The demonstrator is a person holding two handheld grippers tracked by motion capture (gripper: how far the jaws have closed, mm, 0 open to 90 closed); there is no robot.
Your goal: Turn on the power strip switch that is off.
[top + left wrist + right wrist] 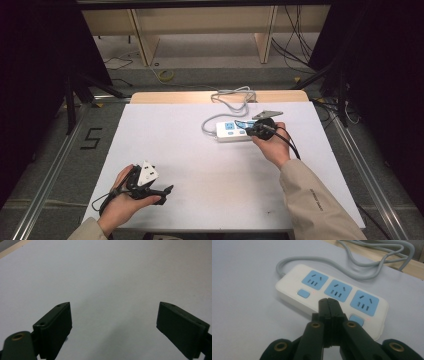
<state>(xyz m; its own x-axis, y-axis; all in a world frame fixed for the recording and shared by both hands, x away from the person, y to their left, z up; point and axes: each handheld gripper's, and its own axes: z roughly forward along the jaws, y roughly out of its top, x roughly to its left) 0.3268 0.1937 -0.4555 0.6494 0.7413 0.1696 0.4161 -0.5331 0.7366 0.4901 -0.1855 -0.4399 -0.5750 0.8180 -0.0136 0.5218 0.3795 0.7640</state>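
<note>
Black jaws pressed flat together, nothing between them: that is your right gripper (328, 302), its closed tip poised over the middle switch of the white power strip (294, 293), just at the strip's near edge; whether it touches cannot be told. The strip lies flat on the white table (200, 165), toward the far right, three blue sockets (337, 290) facing up and small red lights glowing beside its blue switches (303, 293). Its grey cord (372, 270) leaves the left end and loops back toward the table's wooden far edge. Your left gripper (113, 322) sits well apart at the near left, jaws spread wide over bare table, holding nothing. The strip looks like hard, smooth plastic: rigid, probably light, and likely to skate on the surface if pushed from one end, with the stiff cord tugging it round. Should you need to lift it, take it across the narrow body between two sockets; should you only press a switch, come straight down so it does not slide.
</note>
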